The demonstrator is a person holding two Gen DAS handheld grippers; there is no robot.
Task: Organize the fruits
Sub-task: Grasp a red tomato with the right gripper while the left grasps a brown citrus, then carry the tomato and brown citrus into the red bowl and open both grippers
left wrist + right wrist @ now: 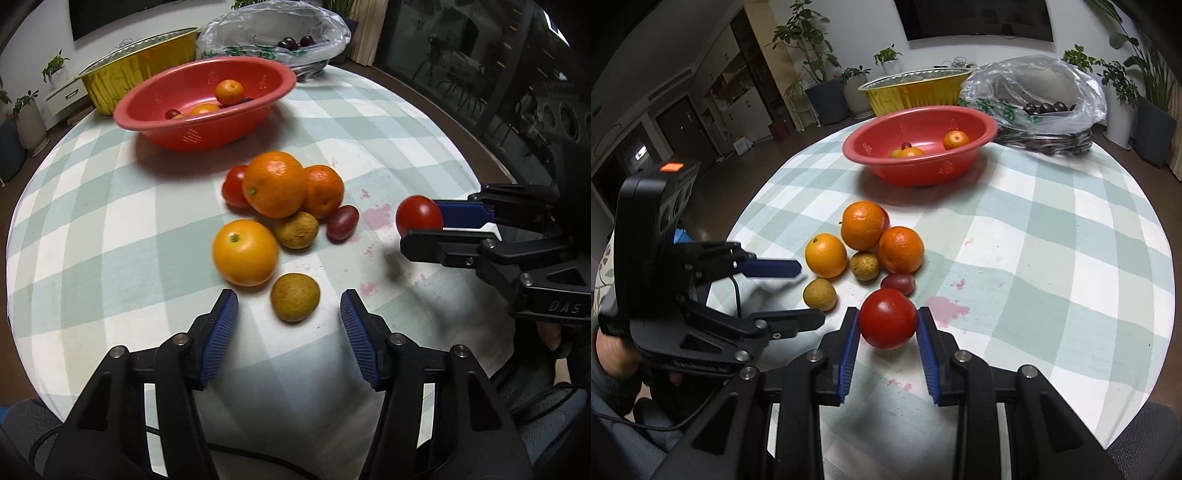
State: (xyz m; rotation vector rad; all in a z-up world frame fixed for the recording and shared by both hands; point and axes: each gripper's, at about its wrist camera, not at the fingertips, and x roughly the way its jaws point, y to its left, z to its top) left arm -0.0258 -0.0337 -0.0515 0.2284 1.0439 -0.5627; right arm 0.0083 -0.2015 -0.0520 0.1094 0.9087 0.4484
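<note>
Table (110, 229): round, covered with a green and white checked cloth that has some pink stains; it lies under both pairs of fingers.
Plastic bag (1034, 88): clear, with dark small fruits inside, at the far edge, well beyond the fingers.
Gold foil tray (916, 90): far side also, just beside the bag.
Red bowl (207, 122): well ahead of the left fingers; it holds a small orange (229, 92), another orange fruit and a small dark fruit.
Fruit pile (275, 184): two big oranges, a tomato behind them, a yellow orange (245, 253), a brown fruit and a dark red oval fruit, all close together between the bowl and the left fingers.
Left gripper (288, 314): its blue pads stand apart and press nothing; no fruit is gripped.
Brown round fruit (295, 297): on the cloth between the left fingertips, a little ahead of them, with a gap to each pad.
Right gripper (888, 325): clenched on a red tomato.
Red tomato (888, 324): squeezed between the two blue pads of the right fingers, above the cloth, well apart from the bowl.
</note>
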